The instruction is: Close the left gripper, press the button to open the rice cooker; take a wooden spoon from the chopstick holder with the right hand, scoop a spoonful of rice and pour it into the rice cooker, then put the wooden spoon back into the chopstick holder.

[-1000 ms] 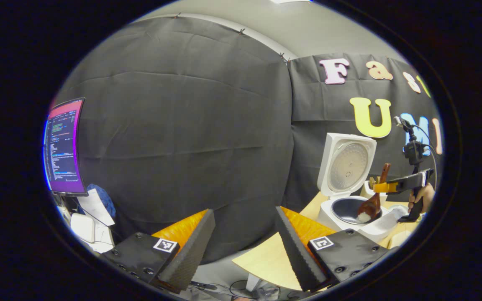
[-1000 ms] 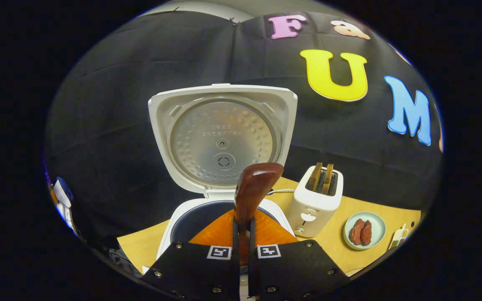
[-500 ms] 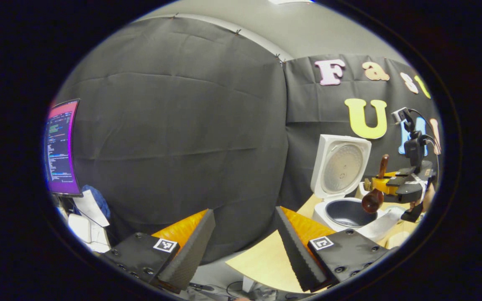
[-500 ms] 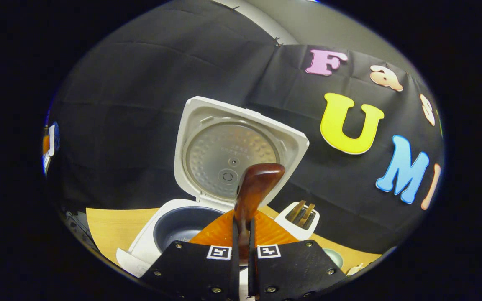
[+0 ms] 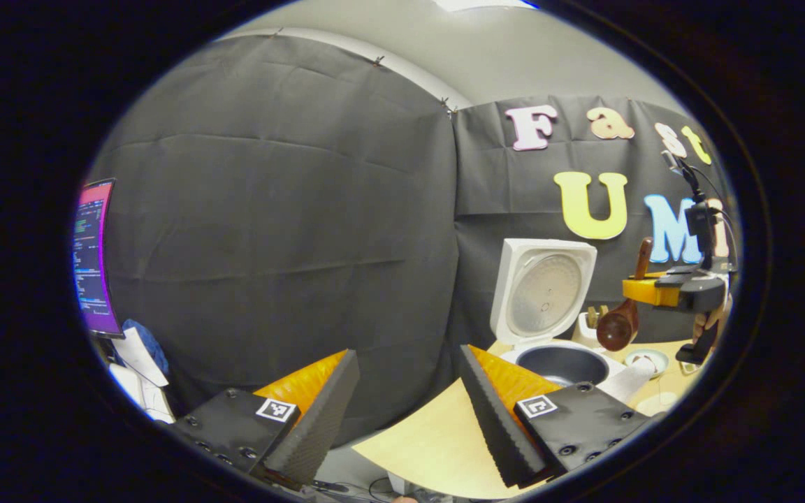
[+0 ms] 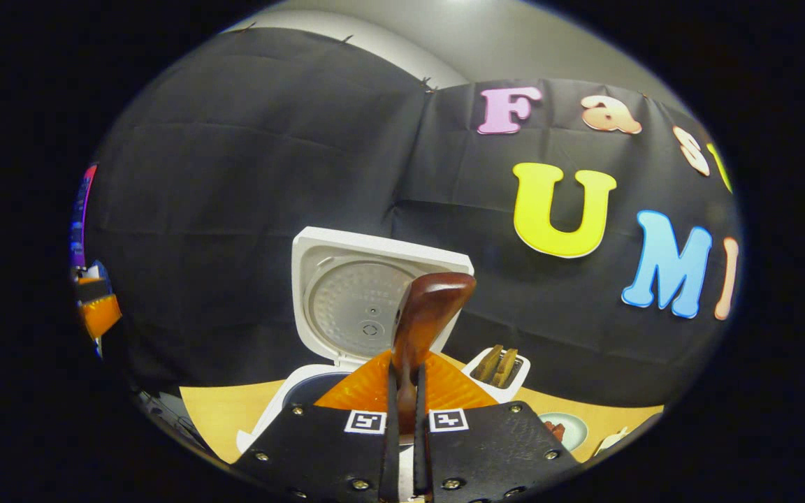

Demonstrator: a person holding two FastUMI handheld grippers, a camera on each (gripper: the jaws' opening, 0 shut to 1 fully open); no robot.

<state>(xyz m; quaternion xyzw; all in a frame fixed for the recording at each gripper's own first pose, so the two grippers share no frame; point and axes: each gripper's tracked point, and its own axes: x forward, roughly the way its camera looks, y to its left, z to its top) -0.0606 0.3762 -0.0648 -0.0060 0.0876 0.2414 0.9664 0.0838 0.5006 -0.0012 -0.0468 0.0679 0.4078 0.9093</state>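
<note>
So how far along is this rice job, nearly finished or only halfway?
Nearly finished. The rice cooker already stands open, lid up. The right tool is shut on the wooden spoon, held above the pot beside the toaster, its bowl showing no rice. The left tool hangs open. What's left: returning the spoon to the chopstick holder.

No text can be read. The inside of the rice cooker lid (image 6: 367,300) carries a few lines of small print, too fine to make out. Each gripper body bears square black-and-white marker tags (image 6: 365,421), patterns rather than words.
</note>
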